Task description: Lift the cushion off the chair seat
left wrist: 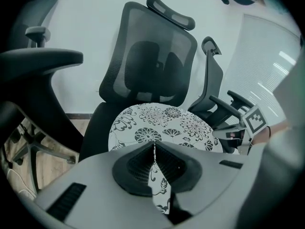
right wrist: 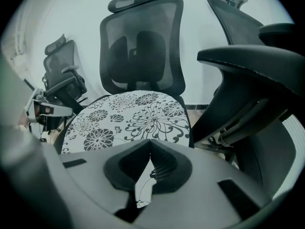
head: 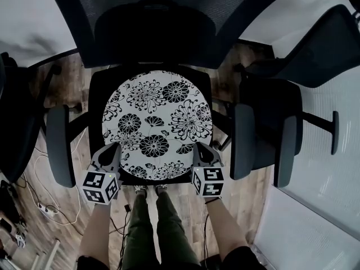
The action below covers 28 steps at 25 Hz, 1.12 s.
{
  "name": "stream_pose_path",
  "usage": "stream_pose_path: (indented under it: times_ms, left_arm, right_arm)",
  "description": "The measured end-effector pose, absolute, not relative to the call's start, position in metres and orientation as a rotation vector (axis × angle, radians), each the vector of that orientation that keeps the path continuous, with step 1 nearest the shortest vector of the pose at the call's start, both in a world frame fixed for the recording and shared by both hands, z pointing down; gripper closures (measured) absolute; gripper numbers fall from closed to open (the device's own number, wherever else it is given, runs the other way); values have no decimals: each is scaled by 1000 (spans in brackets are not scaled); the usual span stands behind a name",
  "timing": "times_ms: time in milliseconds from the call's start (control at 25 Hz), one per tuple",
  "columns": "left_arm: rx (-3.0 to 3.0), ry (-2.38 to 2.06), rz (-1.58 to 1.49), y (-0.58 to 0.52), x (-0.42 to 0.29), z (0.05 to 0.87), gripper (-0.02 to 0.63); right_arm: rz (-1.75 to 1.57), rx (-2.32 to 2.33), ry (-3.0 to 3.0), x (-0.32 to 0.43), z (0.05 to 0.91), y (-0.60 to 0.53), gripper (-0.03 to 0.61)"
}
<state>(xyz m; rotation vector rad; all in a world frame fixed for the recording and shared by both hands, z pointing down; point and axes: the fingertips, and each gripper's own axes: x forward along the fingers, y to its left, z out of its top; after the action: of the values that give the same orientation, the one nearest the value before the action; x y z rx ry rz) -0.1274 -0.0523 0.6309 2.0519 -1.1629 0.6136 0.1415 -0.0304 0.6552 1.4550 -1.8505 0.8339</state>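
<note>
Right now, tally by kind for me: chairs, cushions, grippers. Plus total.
Office chairs: 3 (centre chair, left chair, right chair)
Cushion: 1, floral, on the centre chair's seat
Grippers: 2 (left gripper, right gripper), each shut on the cushion's near edge
Total: 6

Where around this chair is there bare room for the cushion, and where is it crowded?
Bare floor lies front right, between the person's right arm and the second chair. A thin strip of seat shows left of the cushion. Crowded: cables on the left; the second chair close on the right.
</note>
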Motion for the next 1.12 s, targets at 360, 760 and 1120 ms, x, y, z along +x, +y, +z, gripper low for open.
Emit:
stream_pose_path:
  times_ms: [360, 760, 1120]
  left_arm:
    - [2012, -1152, 624, -45, -132, 646, 601]
    - [1976, -1176, 627, -43, -135, 653, 600]
    - [1874, -1292, 672, -49, -155, 659, 320]
  right_arm:
    - [832, 1444, -1833, 141, 664, -25, 560]
    - [793, 1547, -1820, 149, 661, -27, 560]
    - [744, 1617, -1741, 164, 661, -27, 325]
